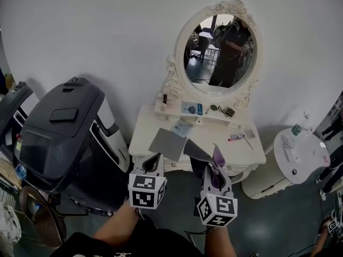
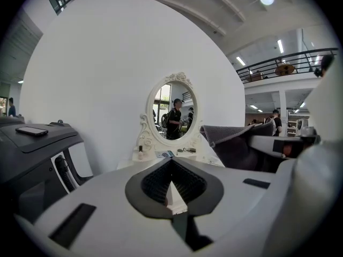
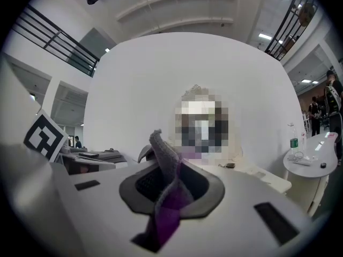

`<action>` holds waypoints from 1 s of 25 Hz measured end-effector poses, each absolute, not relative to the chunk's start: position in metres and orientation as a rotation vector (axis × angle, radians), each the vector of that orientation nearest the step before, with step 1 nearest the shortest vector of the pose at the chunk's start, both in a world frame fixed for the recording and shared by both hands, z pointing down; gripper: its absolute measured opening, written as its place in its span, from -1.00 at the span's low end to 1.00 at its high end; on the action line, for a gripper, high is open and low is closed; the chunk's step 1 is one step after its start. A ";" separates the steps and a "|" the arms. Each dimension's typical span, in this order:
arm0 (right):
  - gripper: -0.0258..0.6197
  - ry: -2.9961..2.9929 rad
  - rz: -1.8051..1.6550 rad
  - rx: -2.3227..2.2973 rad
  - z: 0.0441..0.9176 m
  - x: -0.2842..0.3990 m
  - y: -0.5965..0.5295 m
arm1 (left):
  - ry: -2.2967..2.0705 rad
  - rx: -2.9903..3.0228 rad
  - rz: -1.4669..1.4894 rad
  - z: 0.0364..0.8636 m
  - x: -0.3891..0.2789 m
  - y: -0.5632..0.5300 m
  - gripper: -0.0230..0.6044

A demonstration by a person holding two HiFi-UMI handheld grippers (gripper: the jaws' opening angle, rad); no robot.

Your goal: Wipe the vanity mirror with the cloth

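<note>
Right gripper (image 3: 167, 182) was clamped on the cloth (image 3: 163, 154), 1 fold standing above its fingers; left gripper (image 2: 172, 185) was closed on nothing. Vanity mirror (image 1: 220, 50) stood well ahead of both grippers' fingertips; step judged to be the approach; next move calls for carrying the cloth forward flat onto the glass.

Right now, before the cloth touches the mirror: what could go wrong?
1. The right gripper pinches only a fold of the cloth. The loose rest could snag, or the cloth could slip out under wiping pressure.
2. A small bottle stands on the shelf right below the vanity mirror. A low stroke or the trailing cloth could knock it over.
</note>
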State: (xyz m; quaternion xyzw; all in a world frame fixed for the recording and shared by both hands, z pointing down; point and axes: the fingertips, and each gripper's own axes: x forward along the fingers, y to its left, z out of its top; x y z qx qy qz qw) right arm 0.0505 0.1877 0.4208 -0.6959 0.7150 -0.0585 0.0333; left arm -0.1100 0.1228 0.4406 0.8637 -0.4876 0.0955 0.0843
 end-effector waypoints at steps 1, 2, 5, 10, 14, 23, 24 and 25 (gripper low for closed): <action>-0.77 2.208 -0.184 -2.140 0.423 0.051 0.183 | -1.457 2.570 0.285 0.443 -0.109 0.118 -0.93; -0.77 2.215 -0.190 -2.140 0.426 0.052 0.177 | -1.458 2.563 0.285 0.445 -0.108 0.112 -0.93; -0.77 2.230 -0.209 -2.147 0.434 0.058 0.157 | -1.450 2.551 0.281 0.451 -0.101 0.092 -0.93; -0.77 2.232 -0.181 -2.181 0.435 0.069 0.105 | -1.418 2.570 0.255 0.452 -0.085 0.033 -0.93; -0.77 2.233 -0.144 -2.218 0.428 0.077 0.045 | -1.382 2.599 0.224 0.444 -0.070 -0.030 -0.93; -0.77 2.247 -0.059 -2.190 0.386 0.060 -0.092 | -1.356 2.616 0.164 0.412 -0.079 -0.162 -0.93; -0.77 2.250 -0.060 -2.186 0.386 0.057 -0.104 | -1.356 2.613 0.167 0.413 -0.082 -0.172 -0.93; -0.77 2.254 -0.061 -2.184 0.385 0.055 -0.115 | -1.355 2.609 0.170 0.414 -0.085 -0.182 -0.93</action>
